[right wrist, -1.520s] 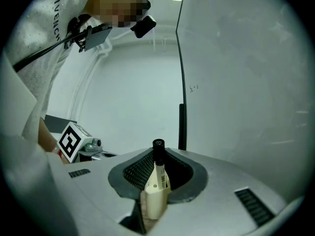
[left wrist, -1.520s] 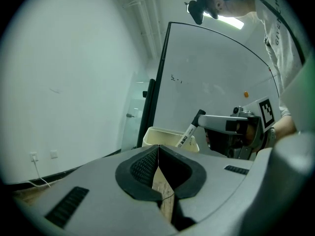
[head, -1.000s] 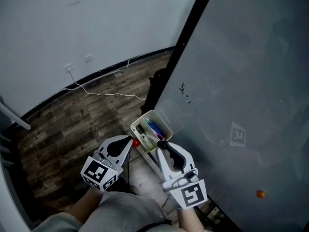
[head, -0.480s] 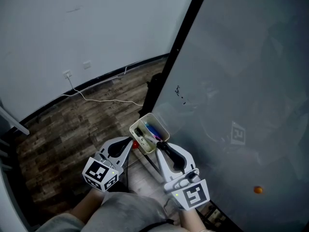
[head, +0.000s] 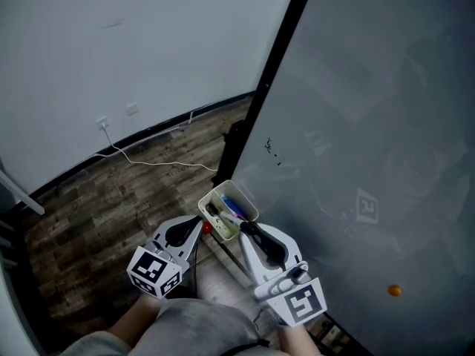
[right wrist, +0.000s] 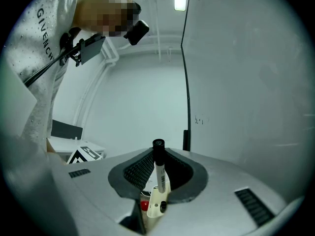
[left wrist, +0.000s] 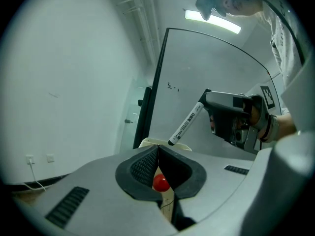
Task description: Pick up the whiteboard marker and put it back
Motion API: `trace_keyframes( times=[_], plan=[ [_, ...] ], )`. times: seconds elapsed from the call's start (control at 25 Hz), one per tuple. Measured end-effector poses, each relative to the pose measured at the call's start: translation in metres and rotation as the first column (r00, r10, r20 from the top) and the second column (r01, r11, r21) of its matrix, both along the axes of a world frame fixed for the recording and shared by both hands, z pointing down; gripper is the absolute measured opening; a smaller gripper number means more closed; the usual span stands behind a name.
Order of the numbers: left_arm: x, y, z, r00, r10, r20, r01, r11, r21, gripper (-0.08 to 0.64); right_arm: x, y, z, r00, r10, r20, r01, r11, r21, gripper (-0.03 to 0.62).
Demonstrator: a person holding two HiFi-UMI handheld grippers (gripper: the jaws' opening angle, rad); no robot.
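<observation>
My right gripper [right wrist: 157, 154] is shut on a white whiteboard marker [right wrist: 159, 173], which stands upright between the pads with its black end up. In the left gripper view the marker [left wrist: 186, 124] slants down from the right gripper [left wrist: 231, 117], its dark tip just above the rim of a cream holder [left wrist: 147, 142]. This holder [head: 228, 210] hangs on the whiteboard and holds several pens. My left gripper [head: 199, 225] sits just left of it, shut with nothing in it. A small red ball [left wrist: 160, 183] shows beyond the left jaws.
A large grey whiteboard [head: 371, 162] with a black frame [head: 276, 73] fills the right side and carries a small orange dot [head: 395, 291]. Wooden floor [head: 111, 199] lies at the left, with a white cable [head: 152, 162] running to a wall socket [head: 104, 123].
The head view has shifted a little, so the holder and both grippers sit slightly lower in it. The marker stays in the right gripper beside the holder.
</observation>
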State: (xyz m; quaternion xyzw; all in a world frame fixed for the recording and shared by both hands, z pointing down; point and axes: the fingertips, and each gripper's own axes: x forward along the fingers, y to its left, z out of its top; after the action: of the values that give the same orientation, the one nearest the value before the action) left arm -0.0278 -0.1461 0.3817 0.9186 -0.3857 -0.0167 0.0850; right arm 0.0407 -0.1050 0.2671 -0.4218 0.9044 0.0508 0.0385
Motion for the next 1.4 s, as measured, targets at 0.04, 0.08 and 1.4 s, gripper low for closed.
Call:
trace_keyframes(
  times=[0.04, 0.08, 1.4],
  plan=[
    [0.0, 0.0, 0.002, 1.0, -0.001, 0.002, 0.001, 1.0, -0.002, 0.015, 0.0, 0.0, 0.0, 1.0, -0.002, -0.001, 0.002, 1.0, 0.001, 0.075],
    [0.0, 0.0, 0.002, 1.0, -0.003, 0.004, 0.003, 1.0, -0.004, 0.015, 0.0, 0.0, 0.0, 1.0, -0.004, -0.004, 0.004, 1.0, 0.002, 0.075],
    [-0.001, -0.002, 0.0, 1.0, 0.0, -0.019, -0.001, 1.0, -0.012, 0.014, 0.001, 0.001, -0.007, 1.0, -0.022, -0.002, 0.022, 1.0, -0.001, 0.074]
  ],
)
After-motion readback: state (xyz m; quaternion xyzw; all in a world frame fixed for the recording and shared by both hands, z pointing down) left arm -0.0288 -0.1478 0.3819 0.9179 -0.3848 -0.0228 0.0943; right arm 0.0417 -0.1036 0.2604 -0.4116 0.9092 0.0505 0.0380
